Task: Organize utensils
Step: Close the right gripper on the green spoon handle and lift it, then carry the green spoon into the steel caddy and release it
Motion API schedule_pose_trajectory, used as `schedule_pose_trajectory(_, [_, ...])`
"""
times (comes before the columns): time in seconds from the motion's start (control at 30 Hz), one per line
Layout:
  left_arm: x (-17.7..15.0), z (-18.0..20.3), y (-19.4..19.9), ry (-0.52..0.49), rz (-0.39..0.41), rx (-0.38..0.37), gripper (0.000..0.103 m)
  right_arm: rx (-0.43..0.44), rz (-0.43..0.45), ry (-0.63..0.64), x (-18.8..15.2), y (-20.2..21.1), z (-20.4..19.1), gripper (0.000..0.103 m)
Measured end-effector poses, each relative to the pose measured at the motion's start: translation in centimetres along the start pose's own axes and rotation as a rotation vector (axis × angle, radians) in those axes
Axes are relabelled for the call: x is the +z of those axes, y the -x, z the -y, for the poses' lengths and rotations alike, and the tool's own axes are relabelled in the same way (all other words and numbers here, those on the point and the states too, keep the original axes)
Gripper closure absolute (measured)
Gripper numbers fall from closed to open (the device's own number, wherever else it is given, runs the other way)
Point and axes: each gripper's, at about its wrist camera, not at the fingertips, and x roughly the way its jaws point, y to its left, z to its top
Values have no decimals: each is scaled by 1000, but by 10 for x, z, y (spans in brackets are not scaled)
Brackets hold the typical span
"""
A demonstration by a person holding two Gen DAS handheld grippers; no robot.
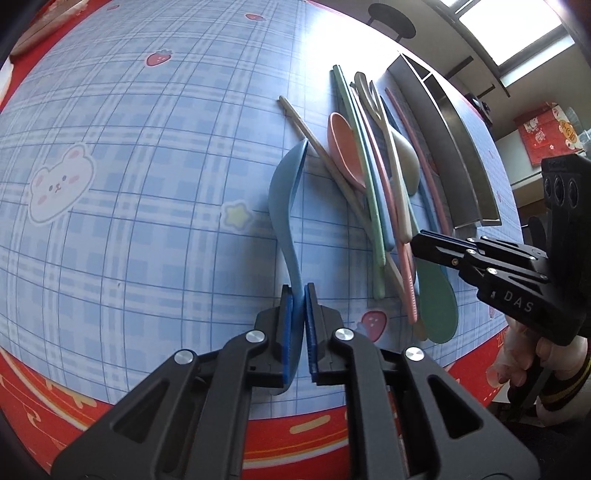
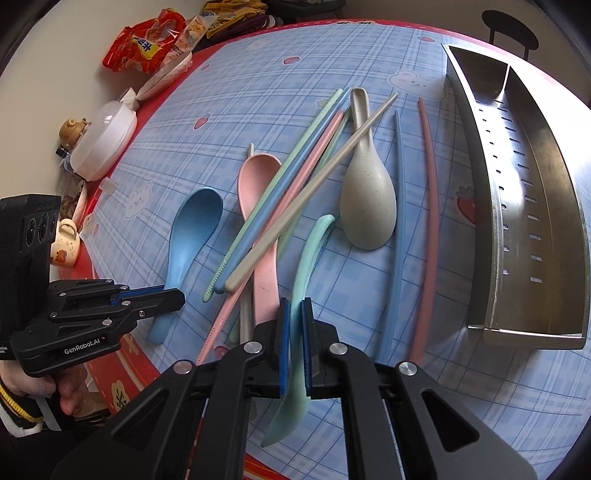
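Observation:
My left gripper point(image 1: 298, 290) is shut on the handle of a blue spoon point(image 1: 286, 192), which also shows in the right wrist view point(image 2: 188, 236). My right gripper point(image 2: 294, 306) is shut on the handle of a green spoon point(image 2: 308, 254), seen from the left wrist view point(image 1: 437, 295). A pile lies between them: a pink spoon point(image 2: 258, 177), a beige spoon point(image 2: 367, 199), and several pastel chopsticks point(image 2: 295, 177). A blue chopstick point(image 2: 395, 229) and a pink chopstick point(image 2: 430, 221) lie beside the steel organizer tray point(image 2: 524, 206).
The blue plaid tablecloth point(image 1: 129, 166) has a red border. At the far left edge stand snack bags point(image 2: 147, 40), a white lidded container point(image 2: 103, 144), a small bottle point(image 2: 72, 129) and a small cup point(image 2: 64, 243). A black stool point(image 2: 509, 29) stands beyond the tray.

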Motion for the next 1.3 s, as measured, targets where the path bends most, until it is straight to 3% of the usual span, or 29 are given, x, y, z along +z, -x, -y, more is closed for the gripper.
schedule_pose_trajectory(0.3, [-7, -11, 3, 11, 33, -50, 90, -59, 16, 1, -9, -5, -5, 96])
schedule_pose_trajectory(0.53, [-7, -11, 6, 15, 25, -55, 92, -39, 28, -46, -19, 2, 1, 96])
schedule_pose_trajectory(0.77, [-7, -27, 27, 92, 59, -64, 92, -5, 96, -82, -35, 29, 7, 96])
schedule_pose_trajectory(1.03, [4, -15, 55, 35, 102, -41, 92, -35, 178, -130, -42, 59, 30, 96])
schedule_pose_trajectory(1.3, [47, 28, 55, -50, 84, -74, 92, -80, 245, -162, -24, 94, 72, 96])
